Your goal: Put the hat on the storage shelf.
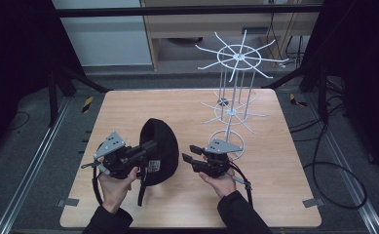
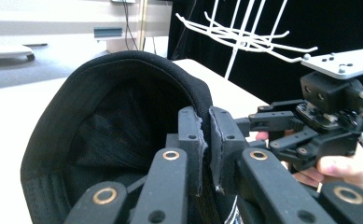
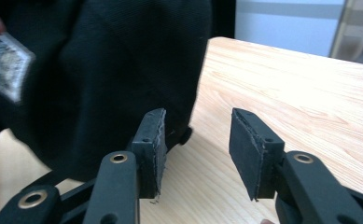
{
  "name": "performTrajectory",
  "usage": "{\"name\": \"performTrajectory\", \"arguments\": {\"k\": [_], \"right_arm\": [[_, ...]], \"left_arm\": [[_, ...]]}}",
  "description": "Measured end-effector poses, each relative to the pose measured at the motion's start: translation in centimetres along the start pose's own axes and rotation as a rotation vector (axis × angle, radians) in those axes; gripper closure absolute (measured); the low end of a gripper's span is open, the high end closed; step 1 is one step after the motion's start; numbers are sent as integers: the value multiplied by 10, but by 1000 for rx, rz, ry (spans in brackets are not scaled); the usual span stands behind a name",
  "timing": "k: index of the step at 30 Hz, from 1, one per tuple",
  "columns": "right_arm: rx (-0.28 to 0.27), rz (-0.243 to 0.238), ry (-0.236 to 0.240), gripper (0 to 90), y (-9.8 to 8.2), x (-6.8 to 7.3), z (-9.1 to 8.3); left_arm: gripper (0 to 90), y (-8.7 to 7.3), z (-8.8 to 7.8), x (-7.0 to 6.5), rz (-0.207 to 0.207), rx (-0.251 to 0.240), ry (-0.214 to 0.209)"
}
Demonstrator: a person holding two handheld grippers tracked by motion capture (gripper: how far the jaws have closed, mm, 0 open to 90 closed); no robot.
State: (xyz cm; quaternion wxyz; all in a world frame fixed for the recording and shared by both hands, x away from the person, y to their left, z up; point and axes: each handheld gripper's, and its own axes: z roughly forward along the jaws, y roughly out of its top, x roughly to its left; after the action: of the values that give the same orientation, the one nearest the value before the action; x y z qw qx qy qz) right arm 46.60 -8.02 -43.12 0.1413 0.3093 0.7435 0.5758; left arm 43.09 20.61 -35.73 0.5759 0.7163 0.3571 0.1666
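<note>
From the high view we see our left gripper [image 1: 145, 147] clamped on the near rim of a black cap [image 1: 160, 146], which stands on edge on the wooden table [image 1: 274, 195] with its hollow side turned toward our left hand [image 1: 115, 183]. A pale label shows low on the cap's side. Our right gripper [image 1: 187, 153] sits just to the right of the cap, its jaws apart and aimed at the crown, with nothing between them. Behind that gripper a white wire rack [image 1: 233, 87] rises from the far right part of the table, spokes fanning out at two levels. In the left gripper view we look along the two black jaws, which stand almost together on the cap's [image 2: 100, 107] edge, the fabric band pinched between the pads [image 2: 191, 135]; the dark lining opens to the left, and the other gripper [image 2: 282, 133] waits close by at the right, under the rack's [image 2: 244, 37] arms. In the right gripper view the jaws stand well apart over bare table [image 3: 286, 79]; the left pad [image 3: 153, 149] lies just beside the cap's [image 3: 114, 65] lower edge, though we cannot tell whether it touches the cloth, and the right pad is clear of it.
</note>
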Motion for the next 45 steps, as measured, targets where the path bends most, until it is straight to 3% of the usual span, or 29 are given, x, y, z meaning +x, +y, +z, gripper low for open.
{"name": "performTrajectory", "arguments": {"k": [5, 11, 15, 17, 18, 25, 28, 31, 36, 40, 45], "right_arm": [[-14, -14, 60, 535, 2, 10, -3], [2, -42, 121, 515, 4, 24, 9], [33, -56, 108, 671, 2, 28, 15], [53, -59, 102, 839, 2, 29, 17], [54, -62, 99, 869, 2, 29, 16], [57, -92, 82, 900, 9, 30, 8], [65, -102, 69, 900, 12, 31, 7], [84, -106, 57, 900, 12, 32, 9], [110, -90, 33, 900, 11, 34, 14], [116, -75, 12, 900, 15, 36, 18], [112, -73, 0, 900, 18, 42, 24]], "left_arm": [[838, 0, 1, 0, 0, -6, 15], [839, 0, 5, -4, 4, 2, 4], [839, -1, 8, -6, 12, 7, 3], [840, -2, 9, -6, 16, 13, 7], [840, -3, 9, -5, 15, 14, 6], [825, -3, 9, 1, 4, -4, 22], [734, -5, 9, 1, 41, 4, 84], [591, -6, 9, 1, 45, 25, 111], [391, -16, 4, -6, 98, 74, 180], [344, -33, 1, -10, 116, 121, 228], [334, -49, 7, -11, 113, 179, 235]]}}
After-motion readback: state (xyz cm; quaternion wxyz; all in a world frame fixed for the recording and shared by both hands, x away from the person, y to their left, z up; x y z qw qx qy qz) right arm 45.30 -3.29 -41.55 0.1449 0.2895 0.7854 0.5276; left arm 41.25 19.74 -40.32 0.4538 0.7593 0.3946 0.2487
